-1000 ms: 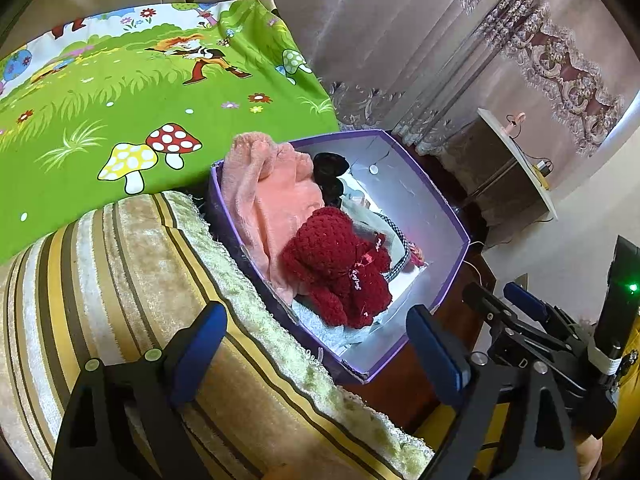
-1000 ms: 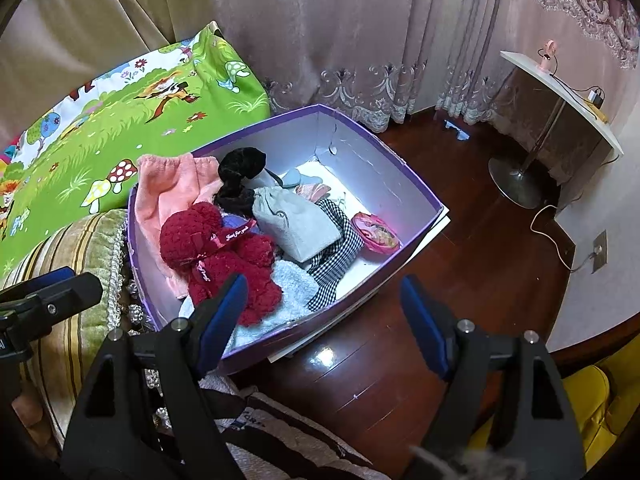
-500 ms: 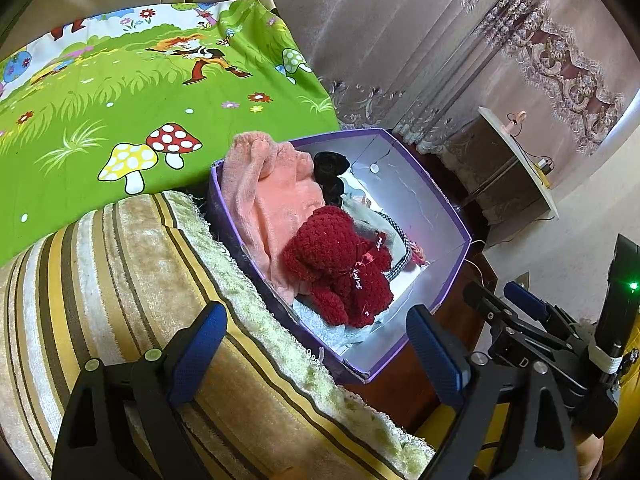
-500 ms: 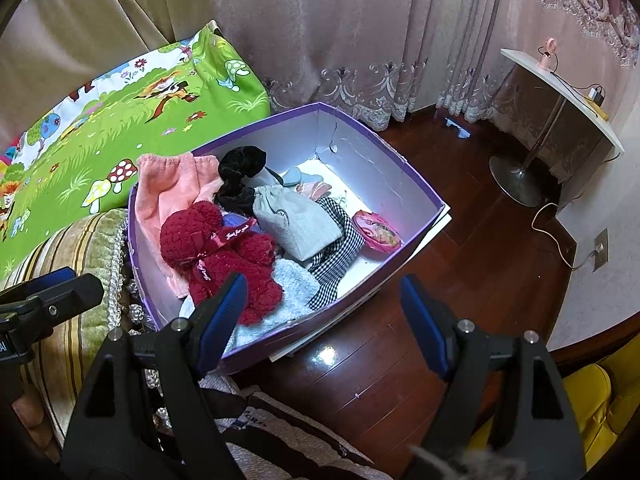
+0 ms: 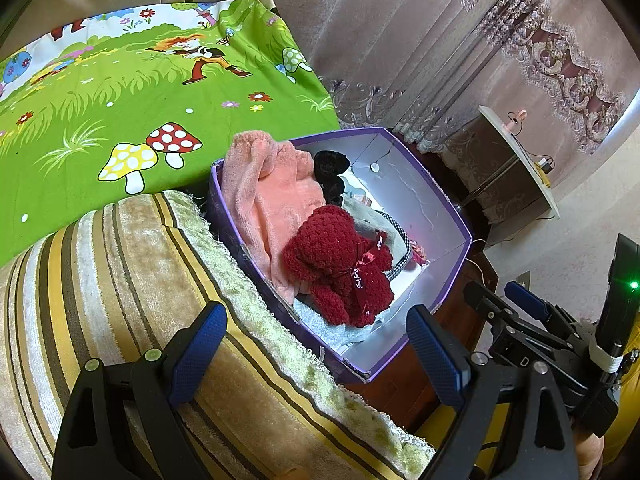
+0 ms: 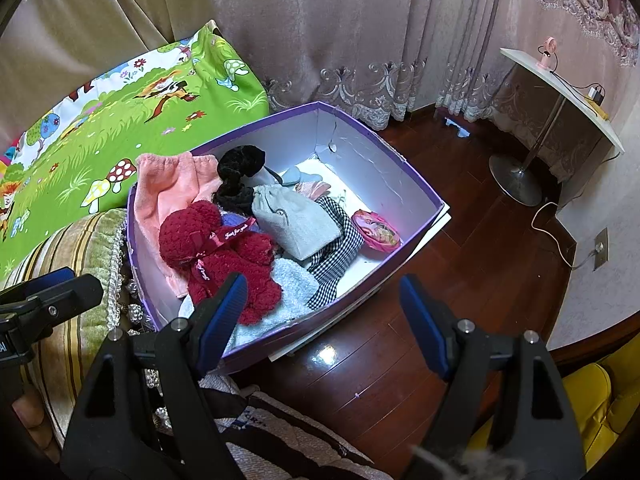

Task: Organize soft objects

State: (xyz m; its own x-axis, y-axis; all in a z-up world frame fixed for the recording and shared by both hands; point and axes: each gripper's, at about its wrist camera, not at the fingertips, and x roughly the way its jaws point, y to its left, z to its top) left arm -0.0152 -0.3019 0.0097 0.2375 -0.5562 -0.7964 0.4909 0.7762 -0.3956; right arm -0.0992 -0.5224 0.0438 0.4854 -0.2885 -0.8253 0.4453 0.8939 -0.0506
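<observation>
A purple box (image 6: 384,168) (image 5: 448,264) sits on the dark wood floor beside a striped cushion. Inside lie a dark red plush bear (image 6: 224,256) (image 5: 340,264), a pink fleece cloth (image 6: 172,188) (image 5: 272,192), a black fuzzy item (image 6: 236,172) (image 5: 330,168), a grey pouch (image 6: 296,224), checked fabric (image 6: 340,256), a light blue towel (image 6: 292,284) and a small pink purse (image 6: 376,230). My left gripper (image 5: 316,354) hangs open above the cushion's edge, empty. My right gripper (image 6: 324,320) stands open over the box's near rim, empty.
A striped yellow-brown cushion (image 5: 120,288) lies left of the box, with a green cartoon-print cover (image 5: 140,92) behind it. Curtains (image 6: 320,20) hang at the back. A white side table (image 6: 560,80) on a metal foot stands at the right, with a cable and wall socket (image 6: 600,244).
</observation>
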